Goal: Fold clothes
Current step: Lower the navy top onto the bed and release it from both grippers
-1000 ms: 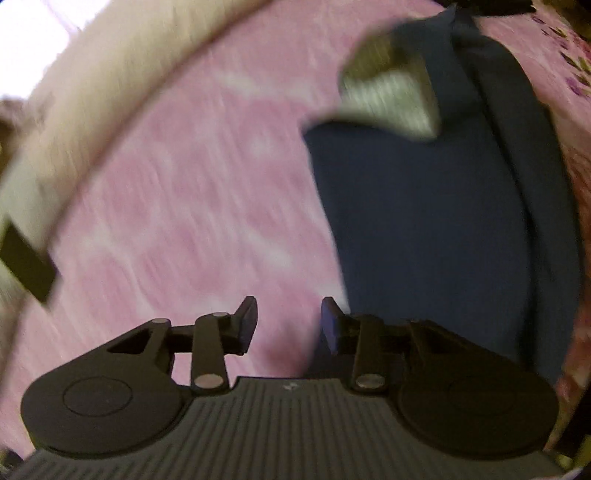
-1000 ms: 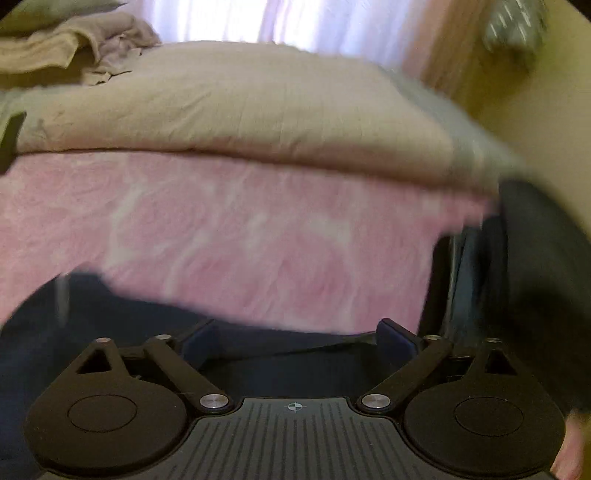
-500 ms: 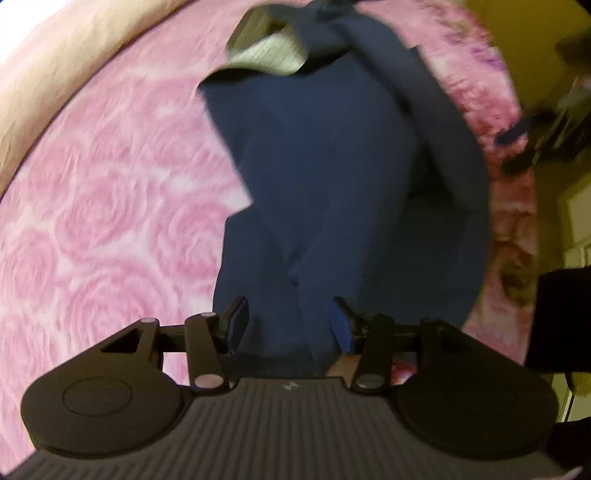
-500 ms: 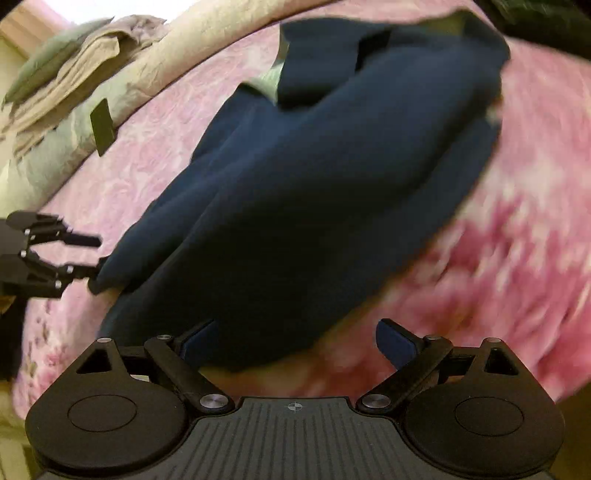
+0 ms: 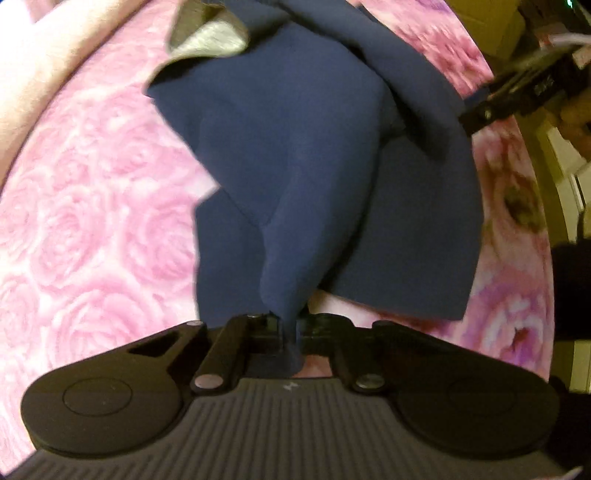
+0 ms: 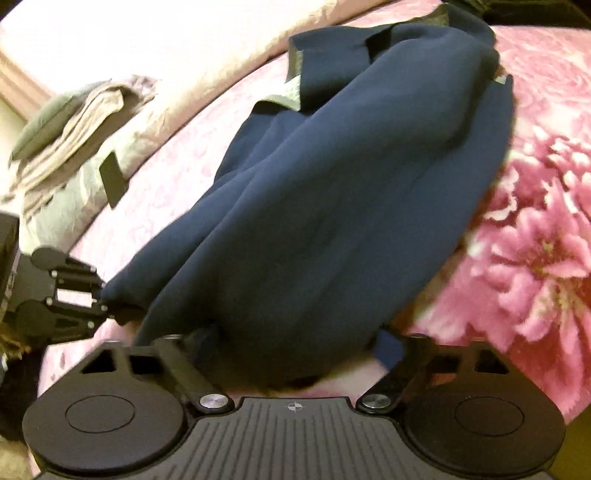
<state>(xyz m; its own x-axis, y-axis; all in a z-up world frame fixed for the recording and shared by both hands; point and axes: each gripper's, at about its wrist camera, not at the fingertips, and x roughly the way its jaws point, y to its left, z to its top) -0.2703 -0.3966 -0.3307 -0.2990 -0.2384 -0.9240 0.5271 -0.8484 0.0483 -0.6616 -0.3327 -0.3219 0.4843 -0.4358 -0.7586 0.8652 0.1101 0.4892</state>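
A navy garment (image 5: pixel 295 155) lies rumpled on a bed covered by a pink rose-patterned blanket (image 5: pixel 85 229). Its fabric runs in long folds, and a patch of grey lining (image 5: pixel 210 33) shows at its far end, where part of it is turned over.

The left gripper (image 5: pixel 290 332) is closed tight on a pinched fold of the garment's near edge; the cloth rises from between its fingers as a narrow ridge and a short tail of it hangs down behind them. In the right wrist view this same gripper (image 6: pixel 105 301) appears at the left, its tips meeting the corner of the navy cloth low on the bed.

The right gripper (image 6: pixel 299 343) points down at the garment's near hem. Its jaws are closing, still fairly wide, with the bulky edge of the cloth lying between them. The pads do not visibly press on the fabric yet, though the hem hides much of the left finger.

Beyond the garment, a pale quilt (image 6: pixel 155 40) lies along the far side of the bed, with a stack of folded beige cloth (image 6: pixel 74 125) resting on it at the left. The blanket near the right gripper carries large pink blossoms (image 6: pixel 535 251).
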